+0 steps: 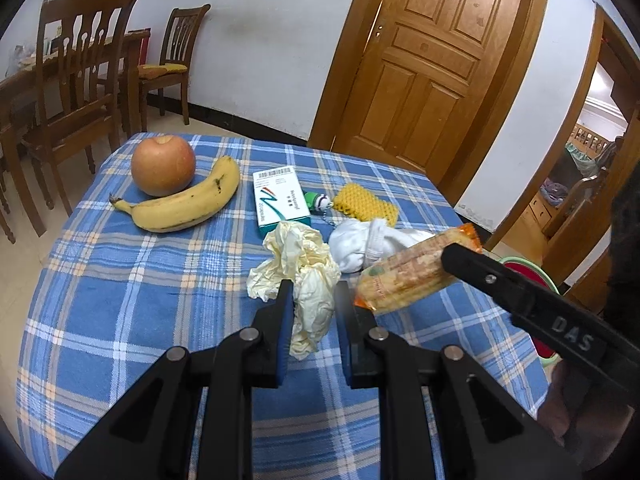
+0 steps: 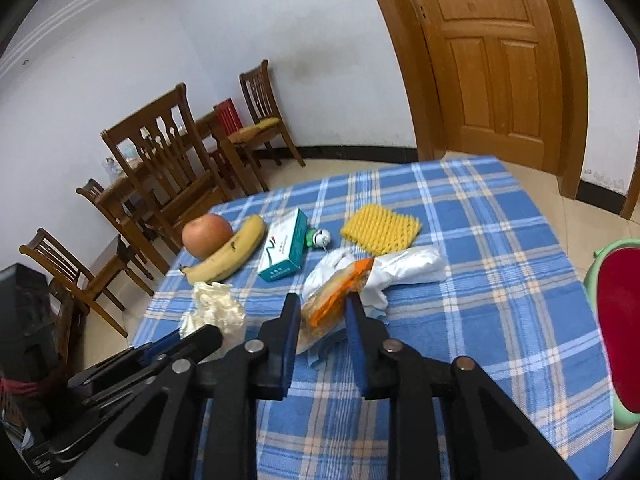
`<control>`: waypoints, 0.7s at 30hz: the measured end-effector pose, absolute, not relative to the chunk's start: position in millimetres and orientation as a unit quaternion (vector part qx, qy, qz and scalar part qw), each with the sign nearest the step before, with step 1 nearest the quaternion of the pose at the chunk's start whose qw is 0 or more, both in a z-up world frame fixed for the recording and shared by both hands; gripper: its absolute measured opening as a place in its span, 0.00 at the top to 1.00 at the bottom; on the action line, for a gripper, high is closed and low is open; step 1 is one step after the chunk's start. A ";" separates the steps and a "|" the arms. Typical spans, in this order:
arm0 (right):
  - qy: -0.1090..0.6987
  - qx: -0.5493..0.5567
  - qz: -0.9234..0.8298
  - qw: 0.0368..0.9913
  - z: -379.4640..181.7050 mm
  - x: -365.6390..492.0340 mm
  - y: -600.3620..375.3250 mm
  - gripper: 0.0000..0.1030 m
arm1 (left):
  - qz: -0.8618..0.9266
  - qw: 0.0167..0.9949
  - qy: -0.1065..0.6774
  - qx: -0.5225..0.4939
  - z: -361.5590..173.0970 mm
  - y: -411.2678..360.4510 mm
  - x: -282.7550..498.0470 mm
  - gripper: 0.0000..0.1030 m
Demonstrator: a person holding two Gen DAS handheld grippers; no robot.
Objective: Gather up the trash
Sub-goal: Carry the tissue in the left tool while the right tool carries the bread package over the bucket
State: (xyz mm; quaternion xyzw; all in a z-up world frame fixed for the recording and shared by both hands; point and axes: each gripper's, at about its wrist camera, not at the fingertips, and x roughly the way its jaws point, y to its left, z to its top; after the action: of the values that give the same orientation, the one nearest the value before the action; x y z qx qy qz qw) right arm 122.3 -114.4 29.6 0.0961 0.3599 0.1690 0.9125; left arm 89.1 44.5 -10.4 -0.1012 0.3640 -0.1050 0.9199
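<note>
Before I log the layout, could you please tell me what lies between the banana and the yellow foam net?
The medicine box and a small green-and-white trinket, seen in both views.

I'm seeing the right gripper's finger (image 1: 520, 296) covering the far end of the snack wrapper (image 1: 404, 276), and my own fingers are hiding the sides of the crumpled tissue (image 1: 308, 280). The white bag (image 1: 360, 246) is lying partly behind both. The small green-and-white trinket (image 2: 318, 237) is proving too small to identify. The medicine box's (image 1: 280, 200) print is reading too fine. The red-and-green container (image 2: 618, 332) is getting cut off by the frame's right edge.
</note>
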 end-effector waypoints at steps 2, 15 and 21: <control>0.348 0.099 0.169 0.917 36.3 114.4 -118.9 0.76 | -0.108 0.921 0.361 -0.098 -6.8 41.4 86.4 0.81; 0.290 0.135 0.130 0.939 69.2 67.4 -166.6 0.76 | -0.139 0.923 0.349 -0.080 12.5 15.7 70.4 0.81; 0.269 0.137 0.100 0.948 80.9 45.3 -191.4 0.76 | -0.163 0.921 0.346 -0.076 23.1 -1.7 63.6 0.81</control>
State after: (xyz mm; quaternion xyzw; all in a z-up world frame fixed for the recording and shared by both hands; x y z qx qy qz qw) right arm 45.3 -191.4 80.9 0.1369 0.2692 0.1002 0.9480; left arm 63.6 -1.7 23.1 -0.0757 0.3456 -0.1627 0.9210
